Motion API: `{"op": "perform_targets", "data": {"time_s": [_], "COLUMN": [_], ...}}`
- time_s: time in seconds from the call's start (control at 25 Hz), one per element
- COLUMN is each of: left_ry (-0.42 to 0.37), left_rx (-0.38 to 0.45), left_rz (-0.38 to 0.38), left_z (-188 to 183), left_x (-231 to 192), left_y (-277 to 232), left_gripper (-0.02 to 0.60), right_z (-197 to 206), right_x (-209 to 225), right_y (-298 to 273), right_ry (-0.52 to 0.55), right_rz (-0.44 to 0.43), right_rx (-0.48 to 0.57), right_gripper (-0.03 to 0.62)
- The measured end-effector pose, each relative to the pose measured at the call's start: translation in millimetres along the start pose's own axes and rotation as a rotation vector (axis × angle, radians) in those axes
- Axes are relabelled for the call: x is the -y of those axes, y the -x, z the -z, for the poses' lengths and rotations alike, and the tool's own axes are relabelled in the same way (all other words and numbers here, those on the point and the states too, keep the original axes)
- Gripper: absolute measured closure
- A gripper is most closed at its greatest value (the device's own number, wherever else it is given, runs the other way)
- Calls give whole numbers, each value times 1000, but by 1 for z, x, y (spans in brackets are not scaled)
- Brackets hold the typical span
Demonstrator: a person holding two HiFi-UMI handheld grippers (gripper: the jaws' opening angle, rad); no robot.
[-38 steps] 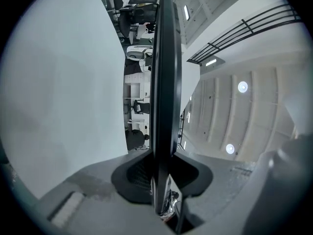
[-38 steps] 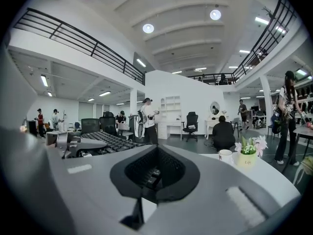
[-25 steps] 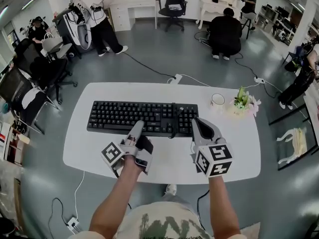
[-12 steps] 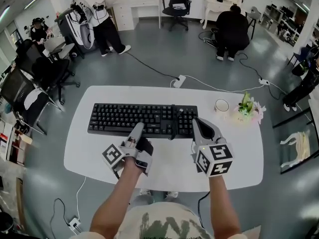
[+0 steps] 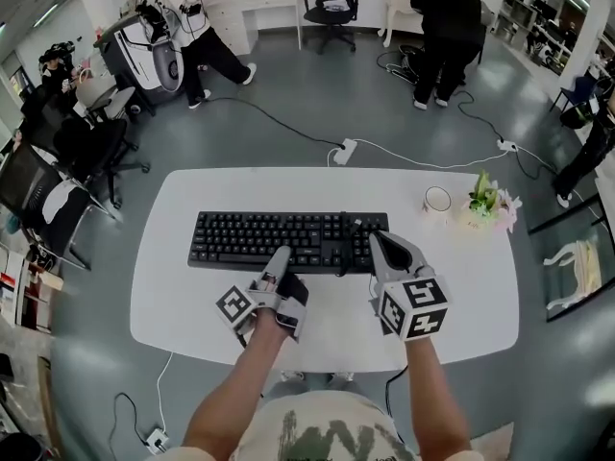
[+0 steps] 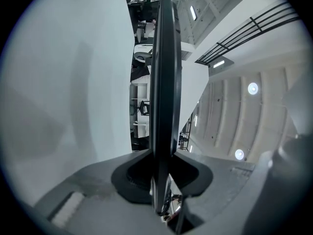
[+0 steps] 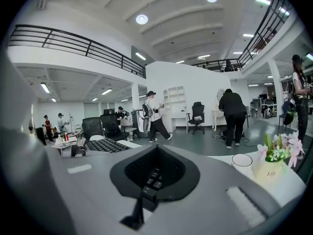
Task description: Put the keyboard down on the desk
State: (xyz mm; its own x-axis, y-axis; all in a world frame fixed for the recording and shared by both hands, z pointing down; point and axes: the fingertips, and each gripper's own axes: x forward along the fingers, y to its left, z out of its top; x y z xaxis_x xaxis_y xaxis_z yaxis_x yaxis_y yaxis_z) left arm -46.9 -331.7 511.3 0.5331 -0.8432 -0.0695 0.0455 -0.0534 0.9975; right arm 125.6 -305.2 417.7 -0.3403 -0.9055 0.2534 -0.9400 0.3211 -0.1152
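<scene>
Holding on is what both hands do right now. The left gripper (image 5: pixel 281 255) is pinched nearly closed on the front edge of the keyboard (image 5: pixel 279 236), close to the middle. In the left gripper view the thin black edge runs right between its jaws, and they squeeze it. The right gripper (image 5: pixel 378 240) bites the front edge too, at the right end by the number keys. In the right gripper view a few black keys peek out between its jaws, so it grips the keyboard as well.

The keyboard lies flat and straight over the middle of the white desk (image 5: pixel 192 301), with its long side going across. It looks very low, but I cannot tell if its bottom touches the desk yet.

I think this is the putting-down step, and it is almost done. Next, both hands need to go down together, slow and even, so one end does not bump first. When the keyboard rests on the desk, the jaws need to open and slide back toward the person without dragging it.

Farther back on the right, a white mug (image 5: pixel 437 199) and a small pot of flowers (image 5: pixel 486 203) stand well apart from the keyboard, so they are not in the way. Past the desk, a white plug strip (image 5: pixel 343 152) lies on the grey floor, and people (image 5: pixel 444 12) stand far off.
</scene>
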Motion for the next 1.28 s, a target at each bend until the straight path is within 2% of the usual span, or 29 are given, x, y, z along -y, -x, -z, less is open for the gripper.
{"op": "perform_targets", "data": {"time_s": [0.2, 0.64, 0.76, 1.28], "left_ry": [29, 86, 79, 89], "left_rx": [-22, -30, -31, -30], "left_rz": [-51, -114, -136, -234], "left_z": [1, -2, -4, -1], "left_x": [-31, -75, -89, -110], "left_y": [-5, -24, -27, -22], "left_gripper": [495, 495, 495, 489], "right_z": [17, 46, 51, 64], "right_x": [-7, -3, -2, -8], "right_y": [-11, -27, -32, -40], "right_ry": [-12, -40, -43, -59], "right_rz": [-1, 9, 1, -26], "right_rx": [-49, -121, -131, -164], "right_gripper": [594, 594, 594, 594]}}
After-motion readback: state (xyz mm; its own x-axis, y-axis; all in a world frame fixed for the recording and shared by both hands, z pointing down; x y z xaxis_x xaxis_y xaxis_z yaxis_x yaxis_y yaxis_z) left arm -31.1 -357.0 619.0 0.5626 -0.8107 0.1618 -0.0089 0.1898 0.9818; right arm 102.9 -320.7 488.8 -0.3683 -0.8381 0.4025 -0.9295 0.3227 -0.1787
